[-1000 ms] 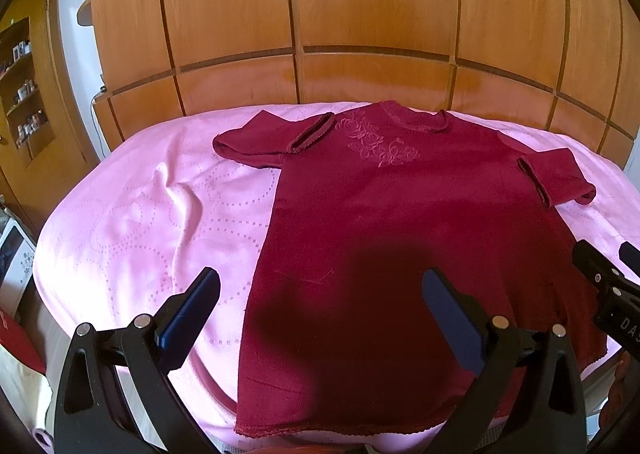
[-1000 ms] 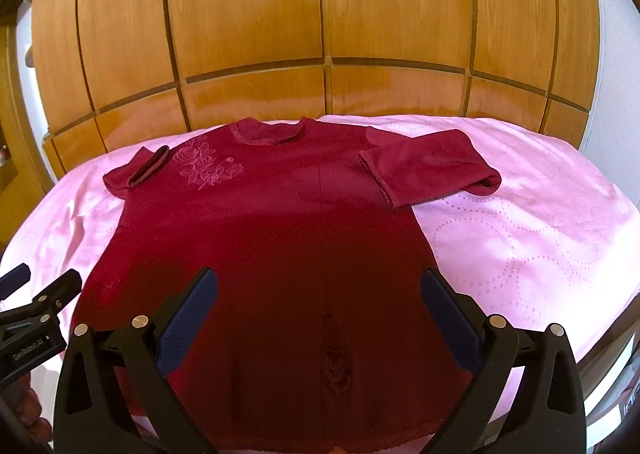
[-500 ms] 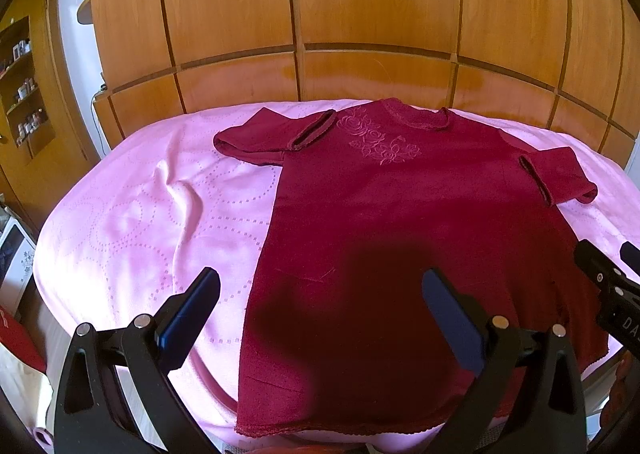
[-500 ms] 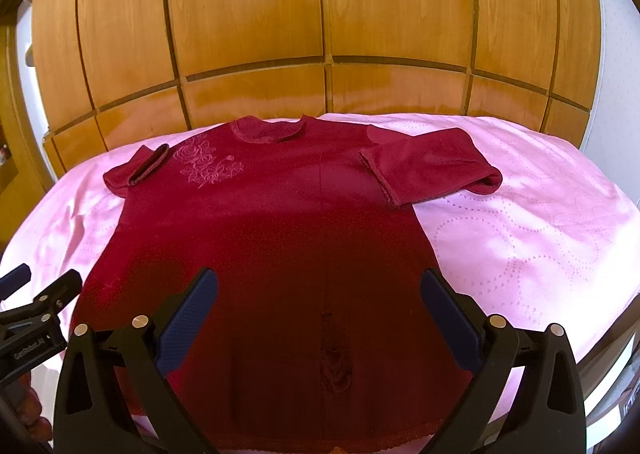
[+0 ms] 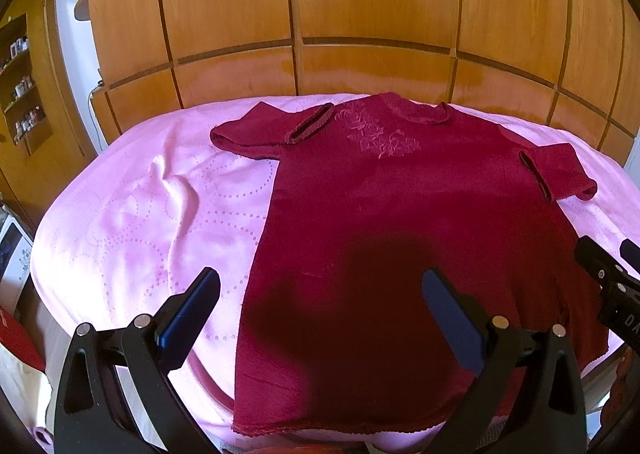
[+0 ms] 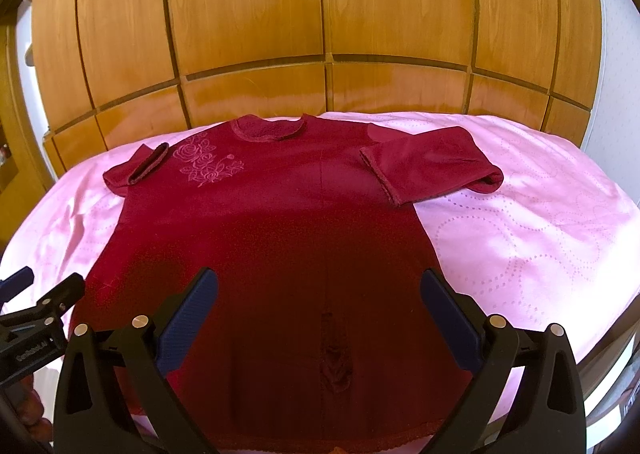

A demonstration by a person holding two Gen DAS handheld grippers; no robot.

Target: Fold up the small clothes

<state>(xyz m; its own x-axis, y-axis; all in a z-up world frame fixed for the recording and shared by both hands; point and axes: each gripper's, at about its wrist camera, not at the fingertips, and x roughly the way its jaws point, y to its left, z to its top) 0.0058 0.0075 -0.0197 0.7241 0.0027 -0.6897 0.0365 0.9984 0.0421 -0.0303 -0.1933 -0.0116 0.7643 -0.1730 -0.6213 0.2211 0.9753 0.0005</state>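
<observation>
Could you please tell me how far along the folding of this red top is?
Done: the red top lies flat on the pink bedspread, both sleeves tucked inward. In hand: nothing; the left gripper and right gripper are open above its hem. Left: all body folds.

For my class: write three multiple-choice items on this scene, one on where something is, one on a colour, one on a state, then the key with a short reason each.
1. Where does the shirt lie?
A. on the pink bedspread
B. on a hanger
C. inside a drawer

2. What colour is the shirt?
A. blue
B. dark red
C. white

3. How do the left gripper and right gripper stand?
A. both shut on cloth
B. one shut
C. both open, holding nothing

Key: 1 A, it is spread flat on the cover. 2 B, plain in both views. 3 C, the fingers stand wide apart above the hem.
</observation>
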